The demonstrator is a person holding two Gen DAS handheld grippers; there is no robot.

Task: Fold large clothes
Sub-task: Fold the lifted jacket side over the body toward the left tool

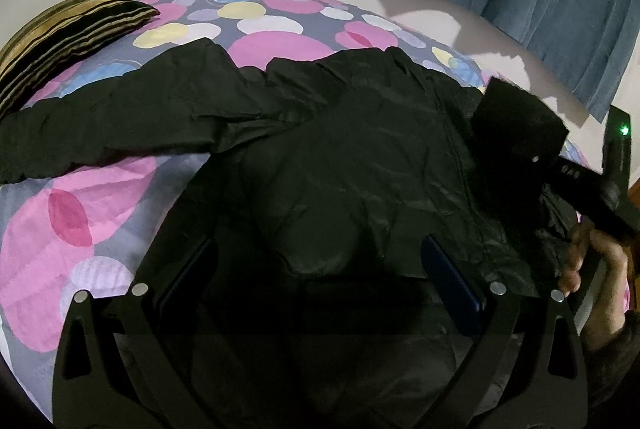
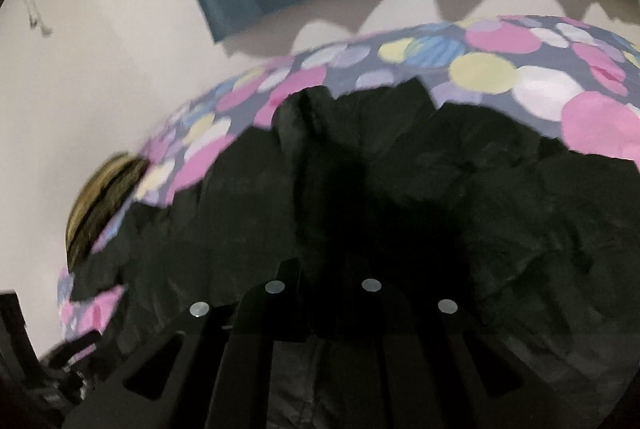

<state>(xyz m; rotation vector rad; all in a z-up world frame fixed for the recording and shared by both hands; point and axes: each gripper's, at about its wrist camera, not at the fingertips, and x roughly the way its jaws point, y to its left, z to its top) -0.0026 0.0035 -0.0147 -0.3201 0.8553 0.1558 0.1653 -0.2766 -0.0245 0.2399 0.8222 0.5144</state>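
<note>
Left wrist view shows the left gripper [image 1: 316,269] spread wide over a black jacket [image 1: 340,157] lying flat on the dotted bedsheet [image 1: 80,213], one sleeve [image 1: 100,125] stretched left toward a striped pillow [image 1: 60,41]. At right, the right gripper [image 2: 320,293] has its fingers drawn narrow over the jacket; whether they pinch fabric I cannot tell.

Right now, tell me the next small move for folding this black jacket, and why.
Probably close the left gripper on the black jacket beneath it: its jaws stand wide open over the body, while one sleeve lies spread across the dotted bedsheet, unfolded.
</note>
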